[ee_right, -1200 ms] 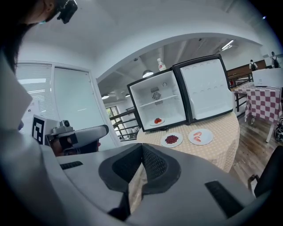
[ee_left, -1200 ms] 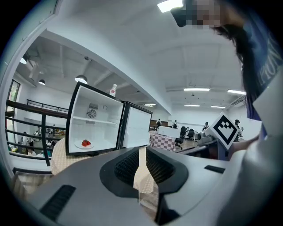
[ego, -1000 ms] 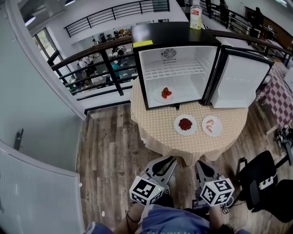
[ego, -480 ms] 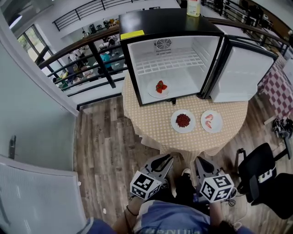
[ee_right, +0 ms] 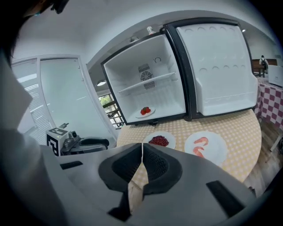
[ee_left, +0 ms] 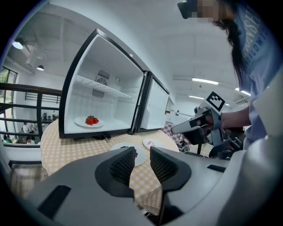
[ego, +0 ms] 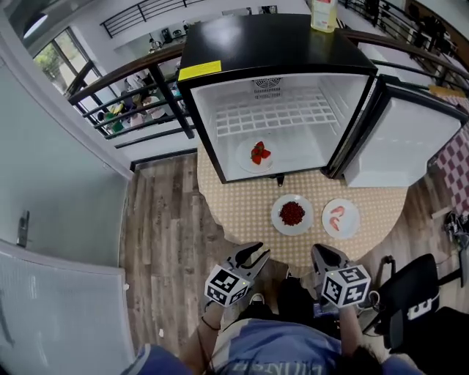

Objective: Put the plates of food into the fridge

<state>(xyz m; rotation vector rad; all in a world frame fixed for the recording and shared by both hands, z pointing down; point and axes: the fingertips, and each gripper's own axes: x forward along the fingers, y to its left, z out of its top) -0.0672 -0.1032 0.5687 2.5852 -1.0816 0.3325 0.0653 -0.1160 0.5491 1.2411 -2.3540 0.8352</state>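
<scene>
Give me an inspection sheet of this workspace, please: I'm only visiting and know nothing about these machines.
Surface: round table under a beige patterned cloth.
Job's things: fridge stands open on the table, door swung to the right; strawberry plate already on its floor; plate of dark red food and shrimp plate wait on the cloth in front.
Clutter: bottle on the fridge top.
Grippers: left gripper jaws opening, nothing between them; right gripper shut, empty; both held by the table's near edge.
Cables: nothing seen.
Surroundings: wood floor, railing, black chair to the right.
</scene>
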